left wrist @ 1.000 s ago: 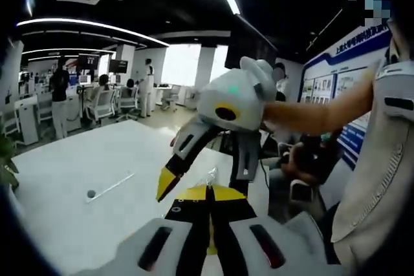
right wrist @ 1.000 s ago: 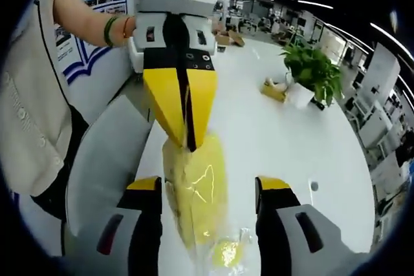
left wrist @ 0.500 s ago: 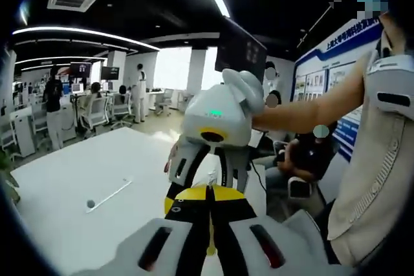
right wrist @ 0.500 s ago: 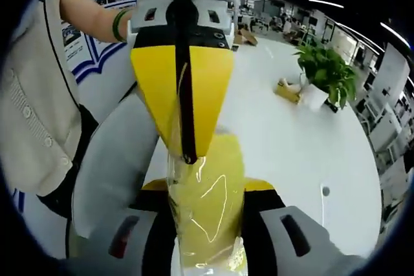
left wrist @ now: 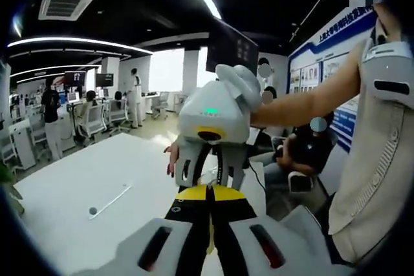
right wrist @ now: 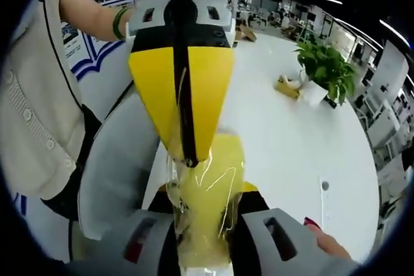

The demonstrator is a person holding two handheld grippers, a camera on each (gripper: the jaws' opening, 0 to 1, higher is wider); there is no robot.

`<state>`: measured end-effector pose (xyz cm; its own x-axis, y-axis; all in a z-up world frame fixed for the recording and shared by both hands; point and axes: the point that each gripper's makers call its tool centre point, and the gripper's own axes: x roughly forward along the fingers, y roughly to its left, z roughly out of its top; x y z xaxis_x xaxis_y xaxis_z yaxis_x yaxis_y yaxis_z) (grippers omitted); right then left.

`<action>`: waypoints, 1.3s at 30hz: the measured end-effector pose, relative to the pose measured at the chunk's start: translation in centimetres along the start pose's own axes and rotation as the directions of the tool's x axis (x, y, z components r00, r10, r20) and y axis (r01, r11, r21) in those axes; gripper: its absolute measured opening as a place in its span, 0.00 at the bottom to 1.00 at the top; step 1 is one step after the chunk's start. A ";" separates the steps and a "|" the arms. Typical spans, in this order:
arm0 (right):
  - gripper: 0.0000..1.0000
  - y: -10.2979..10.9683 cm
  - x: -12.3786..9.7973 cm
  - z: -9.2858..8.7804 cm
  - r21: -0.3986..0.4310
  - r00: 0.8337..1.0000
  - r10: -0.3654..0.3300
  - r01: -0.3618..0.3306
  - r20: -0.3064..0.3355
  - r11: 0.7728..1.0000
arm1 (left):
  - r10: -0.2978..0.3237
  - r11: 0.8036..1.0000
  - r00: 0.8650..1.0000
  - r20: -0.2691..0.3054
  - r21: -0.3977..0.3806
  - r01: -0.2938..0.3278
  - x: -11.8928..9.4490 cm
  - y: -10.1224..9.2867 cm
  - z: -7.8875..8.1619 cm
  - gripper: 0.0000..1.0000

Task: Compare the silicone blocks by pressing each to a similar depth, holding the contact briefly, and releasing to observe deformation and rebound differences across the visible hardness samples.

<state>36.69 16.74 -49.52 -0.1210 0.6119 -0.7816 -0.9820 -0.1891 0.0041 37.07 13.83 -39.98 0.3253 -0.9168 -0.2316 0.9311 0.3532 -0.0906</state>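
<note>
Since 1 s ago, right gripper (right wrist: pixel 206 224) jaws were closed onto yellow silicone block (right wrist: pixel 206 205), wrapped in clear film. Left gripper (right wrist: pixel 187 153) is pinched on its 12 o'clock end. Press/hold step, probably; release is called for next. Long axis runs 12–6.

I see a yellow block (right wrist: pixel 206 214) in clear wrap, yellow-black jaws on the left gripper (right wrist: pixel 183 153), white table (right wrist: pixel 291 140), green plant (right wrist: pixel 321 66).
</note>
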 end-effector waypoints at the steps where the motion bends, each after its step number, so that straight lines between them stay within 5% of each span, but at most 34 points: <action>1: 0.10 0.0 0.0 0.1 -0.007 1.000 -0.006 0.006 0.000 1.000 | -0.001 1.000 1.000 -0.002 0.001 0.001 0.0 -0.1 -0.1 0.00; 15: 0.04 0.9 -0.4 -0.8 -0.005 0.996 0.000 0.000 -0.089 1.000 | -0.008 1.000 1.000 -0.009 0.019 0.008 0.1 -1.0 -0.1 0.00; 39: 0.06 1.7 -0.4 -1.0 0.014 0.996 0.007 -0.005 -0.088 1.000 | 0.003 0.999 1.000 -0.019 0.036 -0.003 -0.2 -1.3 -0.3 0.00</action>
<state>35.23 15.43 -49.87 -0.1143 0.5407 -0.8334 -0.9832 -0.1816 0.0170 35.74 13.59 -40.09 0.3251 -0.9120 -0.2502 0.9357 0.3486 -0.0548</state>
